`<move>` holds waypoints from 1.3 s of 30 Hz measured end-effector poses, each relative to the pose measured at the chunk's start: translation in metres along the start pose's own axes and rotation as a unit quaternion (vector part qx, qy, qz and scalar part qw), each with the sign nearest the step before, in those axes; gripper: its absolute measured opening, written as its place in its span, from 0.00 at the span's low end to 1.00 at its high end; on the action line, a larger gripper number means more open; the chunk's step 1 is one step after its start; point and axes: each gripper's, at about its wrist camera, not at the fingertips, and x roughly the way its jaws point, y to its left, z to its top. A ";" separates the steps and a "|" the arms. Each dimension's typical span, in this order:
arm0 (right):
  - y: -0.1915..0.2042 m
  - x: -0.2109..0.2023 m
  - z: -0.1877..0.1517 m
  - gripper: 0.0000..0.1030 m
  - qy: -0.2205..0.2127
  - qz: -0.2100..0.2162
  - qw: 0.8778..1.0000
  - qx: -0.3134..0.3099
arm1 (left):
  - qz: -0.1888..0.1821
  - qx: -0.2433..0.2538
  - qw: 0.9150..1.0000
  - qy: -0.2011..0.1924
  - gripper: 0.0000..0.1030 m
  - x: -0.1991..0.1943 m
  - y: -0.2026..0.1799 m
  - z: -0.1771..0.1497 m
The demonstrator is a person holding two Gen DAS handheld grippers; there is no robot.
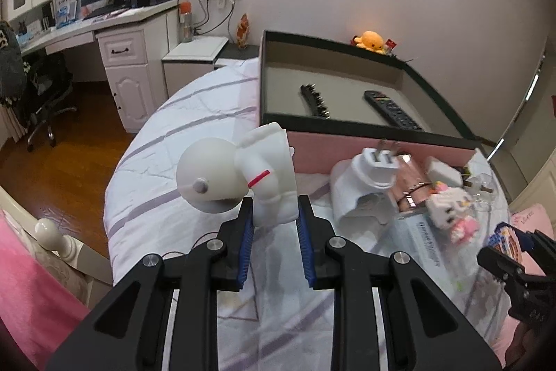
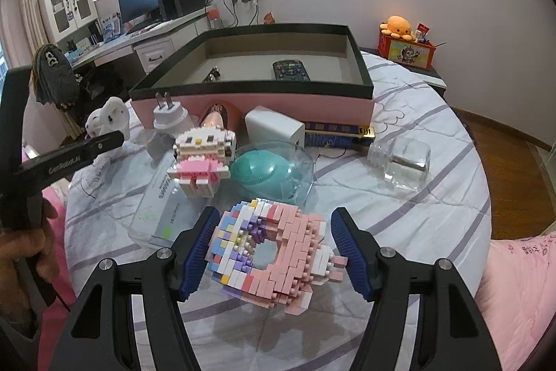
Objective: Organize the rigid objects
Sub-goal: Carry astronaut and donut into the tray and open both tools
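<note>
The left gripper (image 1: 274,214) is narrowed onto one white astronaut figure (image 1: 250,169), its pads pressing the legs, lifted above the bed (image 1: 194,113). The right gripper (image 2: 274,252) stands half open around one pink brick donut (image 2: 267,249); whether the pads touch it I cannot tell. One box (image 2: 250,101) holds two things: one remote (image 2: 291,70) and one dark strip (image 1: 315,100). In front lie one brick cat (image 2: 203,155), one plug (image 2: 168,119) and one teal brush (image 2: 259,171).

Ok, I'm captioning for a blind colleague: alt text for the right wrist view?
The right gripper straddles a pastel brick-built donut on a striped bedspread. Its right pad stands clear. Beyond lie a brick-built cat, a teal brush and a pink box.
</note>
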 end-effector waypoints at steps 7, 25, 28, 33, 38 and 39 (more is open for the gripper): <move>0.000 -0.018 0.025 0.66 -0.028 0.010 1.000 -0.002 | -0.013 0.022 0.999 -0.029 0.23 -0.030 -0.023 0.023; -0.008 0.049 0.179 0.66 -0.055 0.025 0.998 -0.024 | -0.054 0.057 0.997 -0.005 0.23 0.044 -0.065 0.141; -0.019 0.085 0.196 0.66 -0.030 0.022 0.999 -0.015 | -0.058 0.062 0.996 0.017 0.23 0.073 -0.068 0.146; -0.039 0.135 0.212 0.66 0.017 0.013 1.000 -0.002 | -0.063 0.067 0.994 0.054 0.23 0.118 -0.077 0.154; -0.048 0.169 0.214 0.66 0.063 0.003 0.998 0.001 | -0.062 0.073 0.992 0.084 0.24 0.144 -0.082 0.154; -0.048 0.172 0.213 0.66 0.069 0.001 0.998 0.002 | -0.059 0.073 0.992 0.085 0.24 0.146 -0.082 0.154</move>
